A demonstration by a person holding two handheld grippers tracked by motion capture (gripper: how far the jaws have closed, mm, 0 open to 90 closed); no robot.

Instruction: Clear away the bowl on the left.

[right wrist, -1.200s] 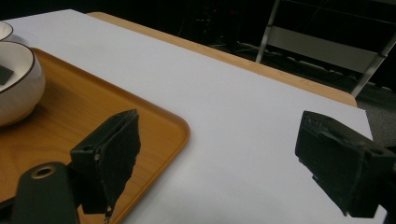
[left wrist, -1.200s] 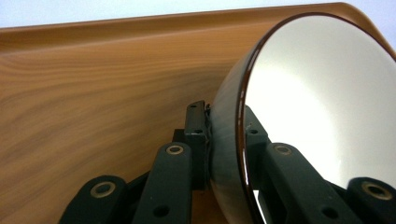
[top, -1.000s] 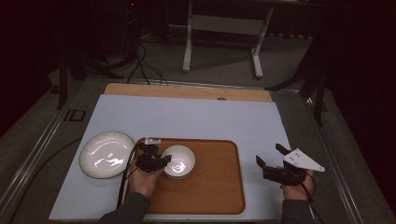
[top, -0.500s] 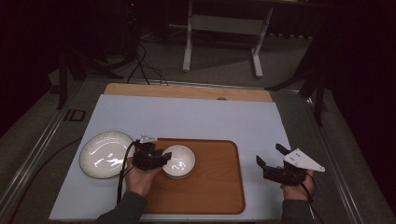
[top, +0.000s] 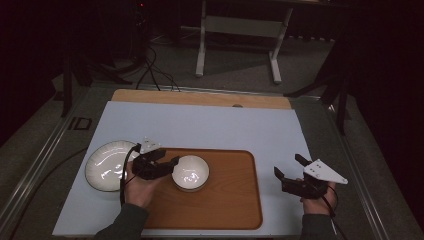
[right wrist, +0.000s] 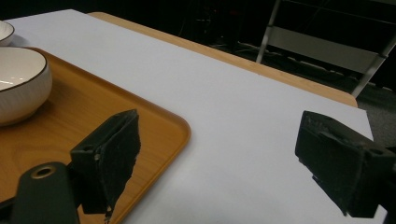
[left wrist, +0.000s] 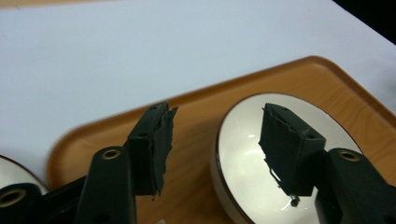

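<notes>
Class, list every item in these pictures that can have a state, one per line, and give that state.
Bowl: upright, empty, on the tray, released.
Plate: flat on the mat left of the tray, empty.
Tray: flat on the mat, carrying the bowl.
Left tool: open, jaws just opened, astride the bowl's rim without pressing.
Right tool: open, holding nothing.

In the left gripper view, the bowl (left wrist: 243,154) runs off the bottom edge and one jaw of the left hand-held gripper (left wrist: 215,140) hides part of its inside. The plate (left wrist: 9,172) is a sliver at the left edge. In the right gripper view the bowl (right wrist: 18,84) is cut at the left edge.
</notes>
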